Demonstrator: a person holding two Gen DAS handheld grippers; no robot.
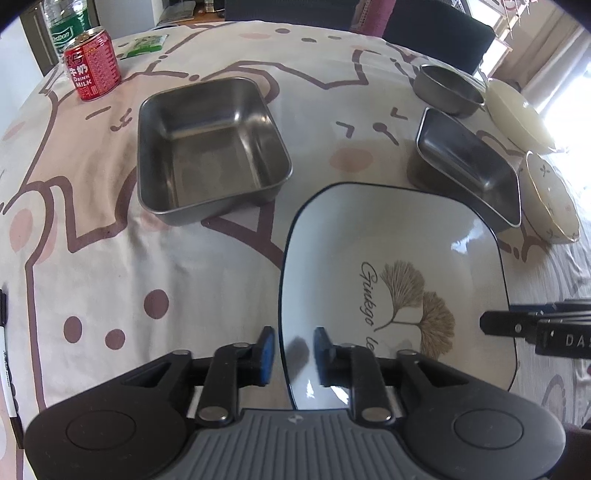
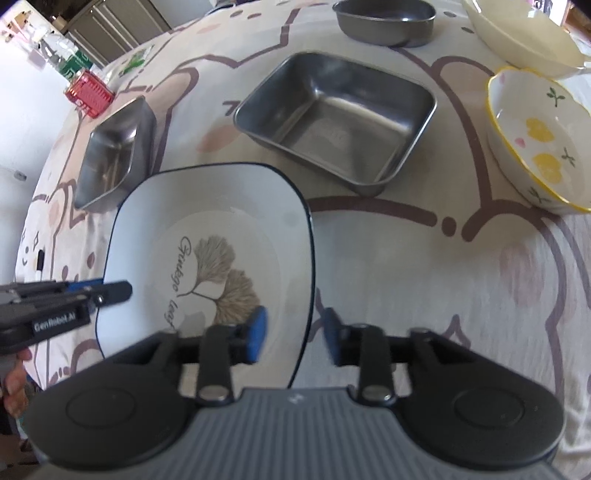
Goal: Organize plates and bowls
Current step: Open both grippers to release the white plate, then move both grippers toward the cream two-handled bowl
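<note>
— two grippers straddle the ginkgo plate (image 1: 391,258) rims, near table edge: left gripper (image 1: 293,352), right gripper (image 2: 293,330), jaws part open, gripping nothing yet.
— why?
— likely to lift it level. beyond: steel trays (image 1: 210,147), bowls (image 2: 539,140).

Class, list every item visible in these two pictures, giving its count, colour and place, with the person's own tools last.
Square plate: 1, white with dark rim, nearest, between both grippers.
Square metal trays: 2, silver, behind the plate.
Round metal bowl: 1, silver, far side.
Cream bowl: 1, far right.
Flowered bowl: 1, white with yellow rim, right.
Can: 1, red, far left.
Bottle: 1, clear with green label, behind the can.
Tablecloth: 1, pink cartoon print.
Left gripper: open astride the plate's left rim.
Right gripper: open astride its right rim.
</note>
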